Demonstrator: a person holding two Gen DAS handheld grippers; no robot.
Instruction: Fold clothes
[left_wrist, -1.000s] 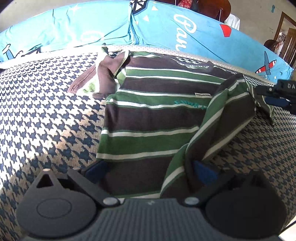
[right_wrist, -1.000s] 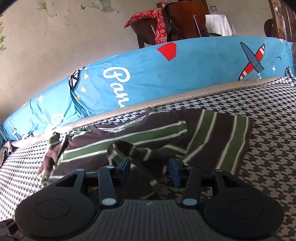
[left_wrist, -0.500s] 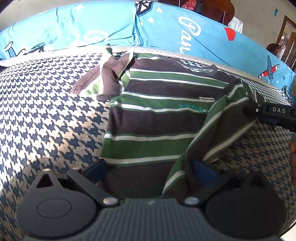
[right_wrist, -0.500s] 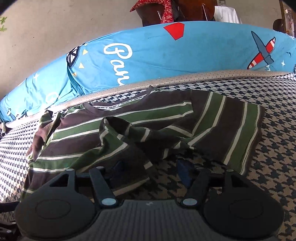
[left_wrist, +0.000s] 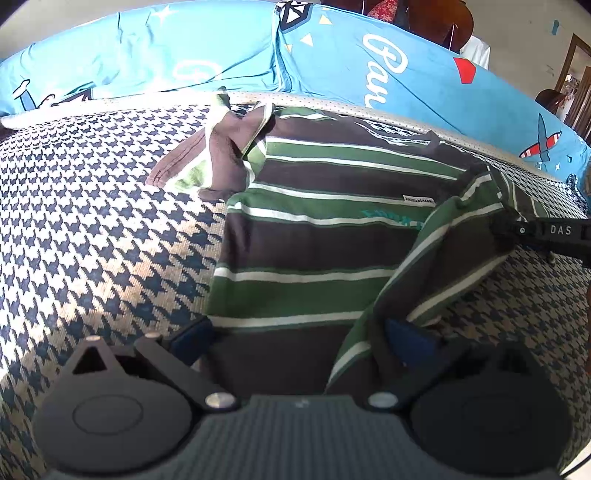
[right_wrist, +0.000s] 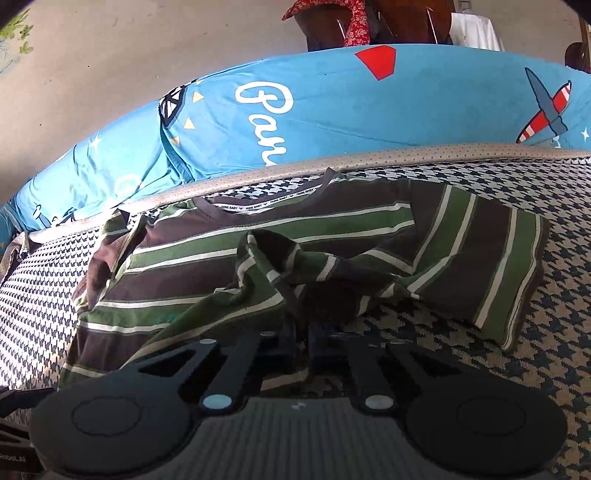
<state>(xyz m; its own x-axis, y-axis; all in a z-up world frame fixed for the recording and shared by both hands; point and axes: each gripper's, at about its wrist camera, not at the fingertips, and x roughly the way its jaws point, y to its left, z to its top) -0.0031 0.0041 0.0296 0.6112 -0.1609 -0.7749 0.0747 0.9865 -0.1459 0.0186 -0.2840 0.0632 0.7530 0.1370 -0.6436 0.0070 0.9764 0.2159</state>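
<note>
Left wrist view: a shirt (left_wrist: 314, 229) with wide brown and green bands split by thin white lines lies on a houndstooth cover (left_wrist: 92, 229), its neckline toward the blue printed cushion (left_wrist: 192, 55) behind it. One sleeve (left_wrist: 218, 162) is crumpled and turned back at the shirt's far left corner, showing a paler inside. The shirt's right side is folded up and over its front in a diagonal flap, and a small white label sits on the chest near that flap. The left gripper (left_wrist: 299, 339) is spread wide at the shirt's near hem, one blue pad on each side of the cloth, clamping nothing. At the shirt's right edge the right gripper (left_wrist: 517, 230) reaches in. In the right wrist view the right gripper (right_wrist: 303, 332) has its fingers pressed together on a bunched ridge of the shirt (right_wrist: 258, 251), and the other sleeve (right_wrist: 491, 266) lies flat beyond it on the cover (right_wrist: 535, 369).
</note>
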